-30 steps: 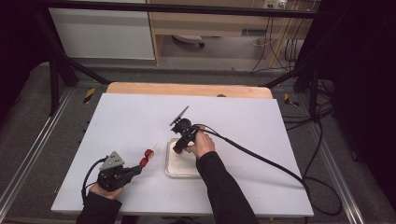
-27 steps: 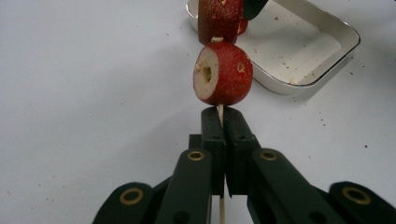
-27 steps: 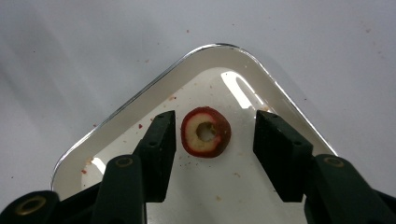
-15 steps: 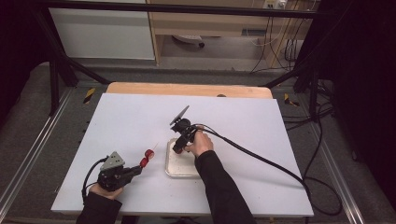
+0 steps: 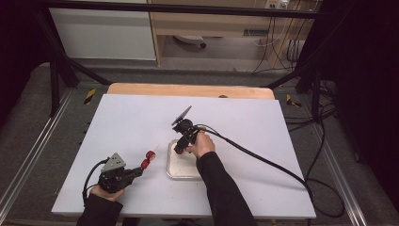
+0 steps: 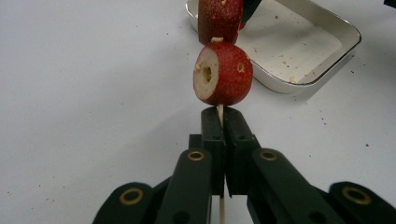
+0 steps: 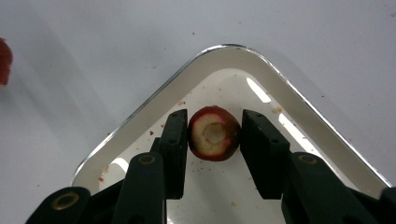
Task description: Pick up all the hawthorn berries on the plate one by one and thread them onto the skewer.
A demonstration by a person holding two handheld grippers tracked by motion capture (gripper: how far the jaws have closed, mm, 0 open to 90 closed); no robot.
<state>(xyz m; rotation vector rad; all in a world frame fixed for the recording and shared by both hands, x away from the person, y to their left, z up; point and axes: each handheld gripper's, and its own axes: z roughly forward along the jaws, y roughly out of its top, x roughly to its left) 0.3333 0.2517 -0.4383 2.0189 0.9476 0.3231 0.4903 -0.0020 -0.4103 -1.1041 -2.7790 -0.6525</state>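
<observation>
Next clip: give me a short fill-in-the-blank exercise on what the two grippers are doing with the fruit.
1. The left gripper is shut on a thin wooden ____ that runs through two red fruit pieces.
2. The fruit piece between the right gripper jaws lies in a white ____.
3. The number of fruit pieces threaded ahead of the left gripper is ____.

Missing words: skewer; tray; two

White table [image 5: 117, 117] with a white tray [image 5: 176, 169]
</observation>
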